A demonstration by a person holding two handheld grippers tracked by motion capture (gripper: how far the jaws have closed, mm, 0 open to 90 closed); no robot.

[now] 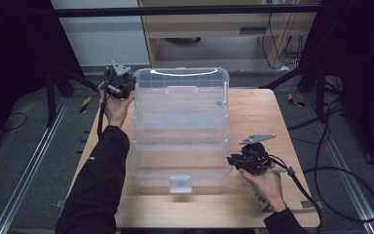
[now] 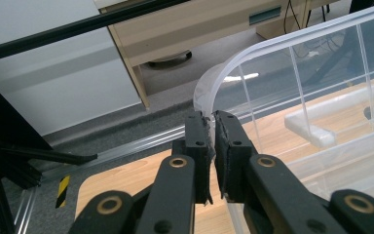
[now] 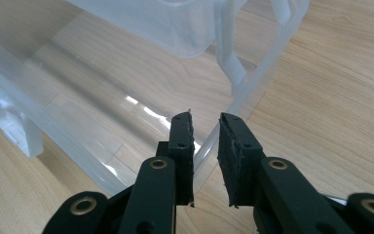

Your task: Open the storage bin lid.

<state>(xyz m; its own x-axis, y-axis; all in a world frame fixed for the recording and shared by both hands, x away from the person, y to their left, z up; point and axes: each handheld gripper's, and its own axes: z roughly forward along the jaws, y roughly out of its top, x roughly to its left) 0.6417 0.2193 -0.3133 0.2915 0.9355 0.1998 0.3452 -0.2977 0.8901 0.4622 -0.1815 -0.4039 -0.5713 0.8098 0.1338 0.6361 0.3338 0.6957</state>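
- Your clear plastic organiser box (image 1: 180, 131) lies open on the wooden table (image 1: 258, 117). It reaches from the far edge of the table towards your side, a little left of centre.
- The far part of the box carries a carry handle (image 1: 181, 72); the near part ends in a small latch tab (image 1: 180, 184) that points at you.
- Your left gripper (image 2: 211, 122) sits at the far left corner of the box. In the left gripper view its jaws are almost closed, and the rounded corner of the clear rim (image 2: 209, 87) runs down into the narrow slit between the pads.
- The pads appear to pinch that rim. The contact itself is partly hidden by the worn edges of the pads, so treat that reading as likely rather than certain.
- Your left hand (image 1: 114, 105) holds that gripper off the table's far left corner.
- Your right gripper (image 3: 205, 124) sits at the near right corner of the box. Its jaws stand a little apart, with a clear gap between the pads.
- In the right gripper view the thin edge of the box wall (image 3: 253, 83) runs towards that gap and passes between the jaws. It lies nearer the left-hand pad in that view, and neither pad presses on it.
- Your right hand (image 1: 265, 183) rests on the table just right of the box.
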